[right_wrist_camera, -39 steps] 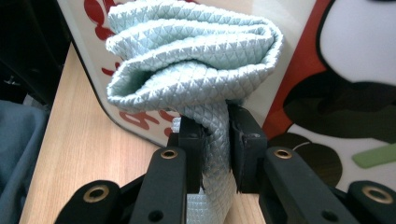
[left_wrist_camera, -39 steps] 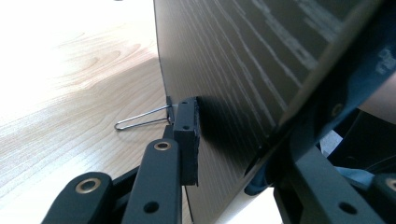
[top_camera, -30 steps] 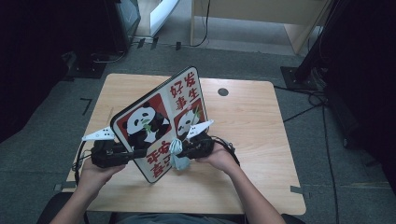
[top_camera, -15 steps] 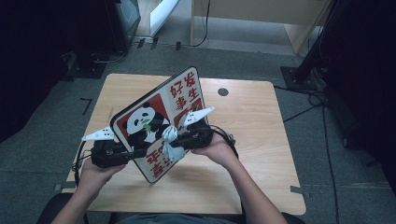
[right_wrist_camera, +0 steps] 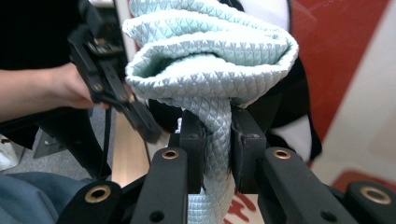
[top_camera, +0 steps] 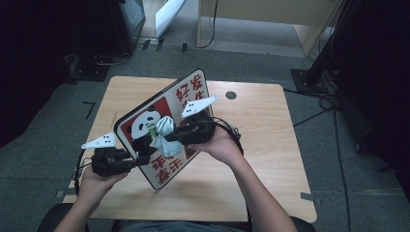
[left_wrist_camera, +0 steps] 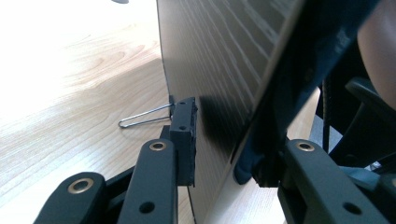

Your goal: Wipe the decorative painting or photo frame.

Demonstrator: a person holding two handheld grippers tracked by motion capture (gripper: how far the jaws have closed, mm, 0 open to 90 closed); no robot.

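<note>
A dim room with grey carpet and cables surrounds a pale wooden table (top_camera: 270,145), and I am working near its front left corner. There I hold a panda sign (top_camera: 167,125) tilted on its lower edge, printed face turned up toward the high camera. My left gripper (top_camera: 138,159) has the sign's lower left edge between its jaws; in the left gripper view one pad (left_wrist_camera: 184,135) lies against the wood-grain back and the other jaw sits on the printed side, so I read it as clamped on the board. Its jaws have just been easing apart a little, with the board between them, so I would firm that hold before pressing harder. A wire clip (left_wrist_camera: 144,116) juts from the back of the sign, just above the tabletop.

My right gripper (right_wrist_camera: 217,140) is pinched tight on a pale green cloth (right_wrist_camera: 210,60), which bunches out beyond the jaws and rests on the panda picture (top_camera: 145,128) near the middle of the sign.

To wipe well, I judge that the cloth's fat fold, not the jaw tips, should meet the surface. Strokes should run along the face toward the held edge, so the push goes into the left grip rather than twisting the board. Light pressure suits a board balanced on one edge; too much could slide its foot across the table.
</note>
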